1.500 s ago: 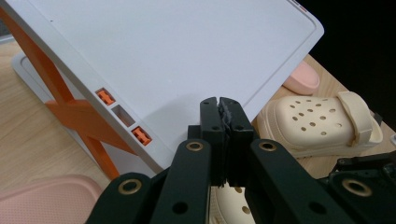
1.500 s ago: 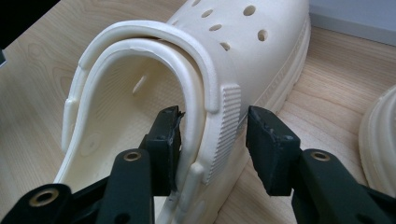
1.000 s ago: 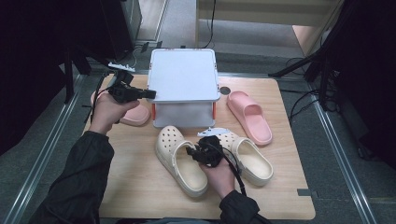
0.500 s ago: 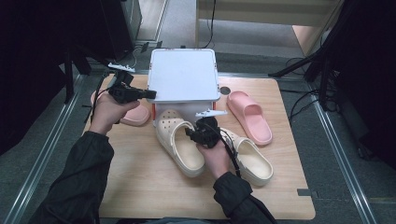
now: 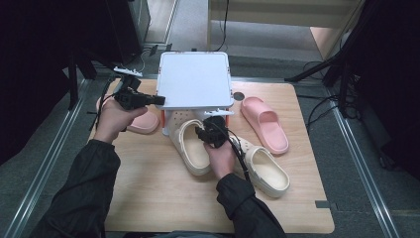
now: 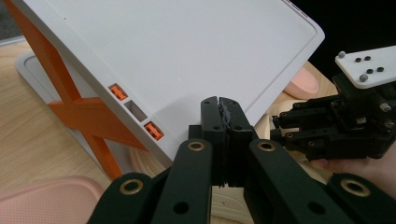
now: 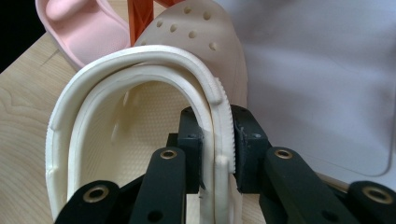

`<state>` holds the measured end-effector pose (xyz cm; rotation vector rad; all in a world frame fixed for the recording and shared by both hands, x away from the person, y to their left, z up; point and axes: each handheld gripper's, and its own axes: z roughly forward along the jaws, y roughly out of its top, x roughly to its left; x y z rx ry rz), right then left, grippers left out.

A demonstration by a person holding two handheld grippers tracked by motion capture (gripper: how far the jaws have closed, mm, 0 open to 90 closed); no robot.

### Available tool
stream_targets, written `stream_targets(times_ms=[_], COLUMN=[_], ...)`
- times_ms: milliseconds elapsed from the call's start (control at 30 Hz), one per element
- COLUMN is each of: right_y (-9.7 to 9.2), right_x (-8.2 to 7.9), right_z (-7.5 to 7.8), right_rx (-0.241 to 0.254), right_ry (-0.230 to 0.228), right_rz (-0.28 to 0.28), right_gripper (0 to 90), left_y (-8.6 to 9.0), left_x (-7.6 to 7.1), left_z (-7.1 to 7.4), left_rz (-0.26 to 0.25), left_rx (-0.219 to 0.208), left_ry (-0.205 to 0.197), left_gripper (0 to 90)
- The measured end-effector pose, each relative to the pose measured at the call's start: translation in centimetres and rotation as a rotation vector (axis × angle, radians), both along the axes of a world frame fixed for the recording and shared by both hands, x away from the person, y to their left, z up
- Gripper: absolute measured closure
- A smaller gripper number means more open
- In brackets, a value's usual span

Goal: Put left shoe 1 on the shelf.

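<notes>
Right gripper point(image 5: 210, 133) is clamped on the side wall of a cream clog point(image 5: 190, 148), one jaw inside the shoe, other outside; the right gripper view shows the rim and heel strap point(image 7: 140, 60) pinched tight btw the pads. That clog sits mid-table, toe pointing far and tucked under the near edge of the white shelf point(image 5: 194, 79), heel toward the person. Its toe w/ the holes point(image 7: 205, 32) is right by an orange leg point(image 7: 140, 18) of the shelf.

Left gripper point(image 5: 148, 99) is at the shelf's left edge, jaws closed tight together w/ nothing btw them. In the left gripper view the tips point(image 6: 223, 112) lie against the shelf's white top, near its edge; can't tell if they actually press on it.

Second cream clog point(image 5: 262, 166) lies just right of the right hand point(image 5: 222, 156), on the near-right part of the wooden table point(image 5: 148, 198), toe toward the near right.

A pink slide point(image 5: 265, 123) lies on the right, far of that clog, apart from the shelf. Other pink slide point(image 5: 141, 121) is left of the shelf, partly under the left hand point(image 5: 113, 119).

Shelf is a low stand: flat white top, white base, orange cross legs point(image 6: 88, 116). Both sleeves are dark.
</notes>
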<state>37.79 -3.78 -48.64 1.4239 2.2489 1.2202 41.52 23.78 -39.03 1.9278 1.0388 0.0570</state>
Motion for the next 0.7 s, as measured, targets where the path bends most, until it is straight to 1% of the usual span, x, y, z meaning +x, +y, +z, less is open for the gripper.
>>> stream_targets(times_ms=[167, 200, 233, 267, 300, 367, 400, 467, 500, 567, 600, 633, 700], right_y=[0.0, -0.2, -0.2, -0.4, -0.6, -0.7, -1.1, -1.6, -1.6, -2.3, -2.9, -2.9, -3.3], right_x=[-0.3, -0.5, -0.5, -0.6, -0.7, -0.8, -1.3, -1.8, -1.8, -2.2, -2.7, -2.7, -3.4], right_z=[-0.3, -0.2, -0.2, -0.1, 0.1, 0.2, 0.5, 0.7, 0.7, 1.0, 1.3, 1.3, 1.6], right_rx=[-0.019, -0.014, -0.014, 0.004, 0.008, 0.007, 0.007, 0.001, 0.001, 0.013, 0.031, 0.031, 0.032], right_ry=[0.000, -0.010, -0.010, -0.004, -0.006, -0.007, -0.018, -0.039, -0.039, -0.035, -0.029, -0.029, -0.038], right_rz=[0.036, 0.041, 0.041, 0.045, 0.049, 0.054, 0.071, 0.083, 0.083, 0.094, 0.101, 0.101, 0.123], right_gripper=[74.2, 73.4, 73.4, 69.3, 68.1, 67.9, 68.4, 71.2, 71.2, 74.4, 79.7, 79.7, 84.6], left_y=[0.0, 0.1, 0.1, 0.0, -0.1, -0.1, -0.1, -0.1, -0.1, -0.1, -0.2, -0.2, -0.2], left_x=[0.0, 0.0, 0.0, 0.0, 0.0, -0.1, -0.1, -0.1, -0.1, -0.1, -0.1, -0.1, -0.1], left_z=[0.0, 0.0, 0.0, 0.1, 0.1, 0.1, 0.1, 0.1, 0.1, 0.1, 0.1, 0.2, 0.1], left_rz=[0.001, 0.002, 0.002, 0.008, 0.006, 0.007, 0.009, 0.008, 0.008, 0.008, 0.008, 0.009, 0.007], left_rx=[0.000, -0.001, -0.001, 0.004, 0.006, 0.007, 0.006, 0.007, 0.007, 0.012, 0.016, 0.018, 0.019], left_ry=[0.001, 0.004, 0.004, 0.004, 0.004, 0.005, 0.006, 0.008, 0.008, 0.005, 0.004, 0.000, -0.003], left_gripper=[89.5, 89.5, 89.5, 89.5, 89.5, 89.5, 89.5, 89.5, 89.5, 89.5, 89.5, 89.5, 89.5])
